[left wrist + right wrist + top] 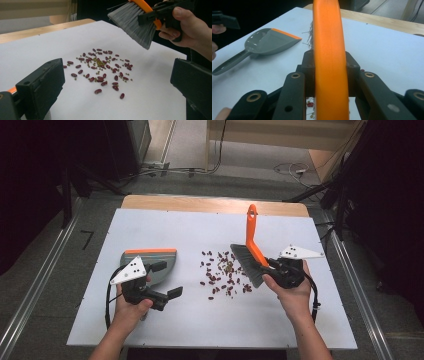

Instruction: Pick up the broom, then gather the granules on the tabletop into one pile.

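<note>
A grey dustpan (152, 260) with an orange lip lies flat on the white board (150, 227), at its left. My left gripper (167, 279) hovers just in front of it, open, with nothing between its jaws. Its own view looks between the wide-apart jaws of the left gripper (117, 75) at the scattered red and green beans (102, 67). My right gripper (272, 265) is shut on the orange brush (252, 232), whose grey bristles (132, 22) hang tilted just right of the beans (222, 272). The brush handle (329, 50) rises between the right gripper's (329, 72) closed jaws. The dustpan (267, 41) lies free.
The board rests on a wooden table (210, 204) whose far edge shows. Bare board lies in front of the beans and at the far side. Metal rails (40, 280) run along both sides on the floor, and cables (295, 169) lie beyond the table.
</note>
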`<action>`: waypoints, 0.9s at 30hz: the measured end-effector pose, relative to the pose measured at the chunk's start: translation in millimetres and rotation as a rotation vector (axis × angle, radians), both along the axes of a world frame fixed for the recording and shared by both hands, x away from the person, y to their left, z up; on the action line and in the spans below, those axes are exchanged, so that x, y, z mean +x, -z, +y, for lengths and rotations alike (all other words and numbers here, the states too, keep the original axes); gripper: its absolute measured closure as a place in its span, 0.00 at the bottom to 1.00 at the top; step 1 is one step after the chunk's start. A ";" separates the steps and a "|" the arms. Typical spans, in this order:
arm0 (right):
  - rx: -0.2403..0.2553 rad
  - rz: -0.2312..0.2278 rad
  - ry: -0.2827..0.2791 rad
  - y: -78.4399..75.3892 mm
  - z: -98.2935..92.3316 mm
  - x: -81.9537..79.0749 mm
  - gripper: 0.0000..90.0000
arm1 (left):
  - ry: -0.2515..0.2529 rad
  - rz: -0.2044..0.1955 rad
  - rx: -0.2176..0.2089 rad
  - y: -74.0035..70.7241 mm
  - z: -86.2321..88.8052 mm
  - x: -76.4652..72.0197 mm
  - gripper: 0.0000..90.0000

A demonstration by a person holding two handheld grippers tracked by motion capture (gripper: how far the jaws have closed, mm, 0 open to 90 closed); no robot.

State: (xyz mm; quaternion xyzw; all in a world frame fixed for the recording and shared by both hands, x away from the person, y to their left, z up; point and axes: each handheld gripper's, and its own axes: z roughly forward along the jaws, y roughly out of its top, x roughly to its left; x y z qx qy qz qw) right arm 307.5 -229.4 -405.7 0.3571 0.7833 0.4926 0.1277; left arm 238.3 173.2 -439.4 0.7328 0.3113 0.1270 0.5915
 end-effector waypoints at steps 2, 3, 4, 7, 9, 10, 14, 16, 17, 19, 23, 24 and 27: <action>-0.019 0.000 0.030 -0.3 -2.3 1.8 0.76 | -0.003 0.001 0.009 0.5 2.1 -2.8 0.00; -0.026 0.000 0.040 -0.4 -3.4 2.8 0.76 | -0.005 0.002 0.010 1.0 3.6 -4.1 0.00; -0.034 0.005 0.058 -0.5 -5.2 4.3 0.76 | -0.005 0.003 0.010 1.6 5.0 -5.3 0.00; -0.059 0.012 0.094 0.2 -12.0 9.3 0.76 | -0.020 0.004 0.009 3.6 11.4 -8.0 0.00; -0.075 0.023 0.124 1.0 -15.8 13.4 0.76 | -0.034 0.003 0.009 4.5 15.5 -9.6 0.00; -0.086 0.024 0.133 1.6 -17.5 15.8 0.76 | -0.037 0.000 0.012 5.0 17.3 -10.2 0.00; -0.124 0.025 0.176 4.8 -22.4 24.8 0.76 | -0.050 0.001 0.023 8.5 22.1 -13.3 0.00; -0.153 0.029 0.203 6.7 -23.2 30.4 0.76 | -0.052 0.001 0.029 10.4 24.1 -15.1 0.00; -0.170 0.029 0.214 7.2 -23.5 33.0 0.76 | -0.054 -0.001 0.034 10.8 25.2 -15.8 0.00; -0.193 0.031 0.234 7.5 -24.7 37.9 0.76 | -0.058 -0.007 0.032 10.9 27.1 -17.0 0.00; -0.236 0.047 0.278 9.3 -26.5 50.2 0.76 | -0.065 -0.022 0.015 9.6 33.4 -19.1 0.00; -0.243 0.053 0.286 10.2 -26.4 52.7 0.76 | -0.067 -0.023 0.011 9.9 34.6 -19.4 0.00; -0.279 0.059 0.303 13.0 -24.9 58.9 0.76 | -0.065 -0.023 0.013 11.4 37.4 -19.8 0.00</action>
